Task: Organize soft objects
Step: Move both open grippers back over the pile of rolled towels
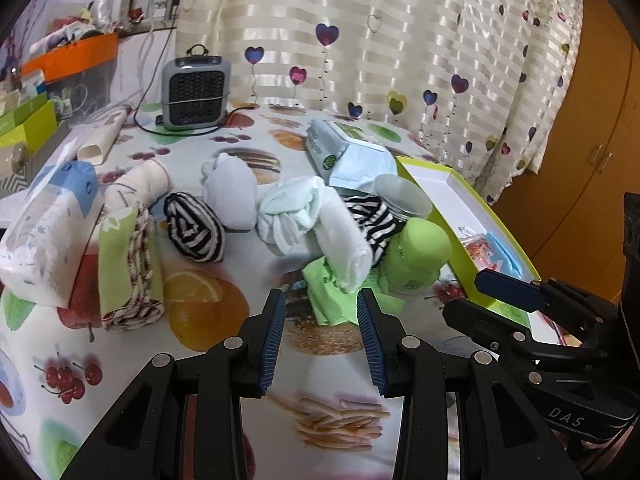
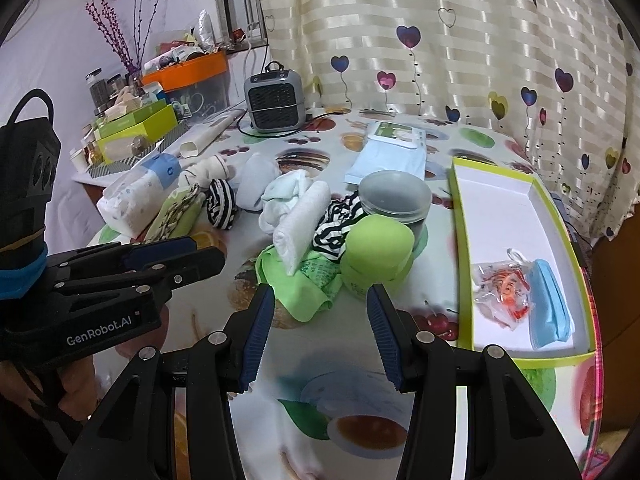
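Note:
Soft things lie piled mid-table: a rolled white towel (image 1: pixel 344 236) (image 2: pixel 298 226), a green cloth (image 1: pixel 332 292) (image 2: pixel 304 284), striped black-and-white rolls (image 1: pixel 195 226) (image 2: pixel 221 201), a white sock bundle (image 1: pixel 232 188) and a pale cloth (image 1: pixel 288 208). A green-rimmed white tray (image 1: pixel 460 200) (image 2: pixel 508 208) holds a blue mask (image 2: pixel 550 304) and a plastic bag (image 2: pixel 502 292). My left gripper (image 1: pixel 322 300) is open and empty, just short of the green cloth. My right gripper (image 2: pixel 320 296) is open and empty before the green cloth and a green bottle (image 2: pixel 378 252).
A tissue pack (image 1: pixel 48 232), folded patterned cloth (image 1: pixel 130 264), wipes pack (image 1: pixel 348 152), lidded clear jar (image 2: pixel 394 198) and a grey heater (image 1: pixel 196 92) stand on the fruit-print tablecloth (image 1: pixel 200 360). Boxes clutter the left shelf. A heart curtain hangs behind.

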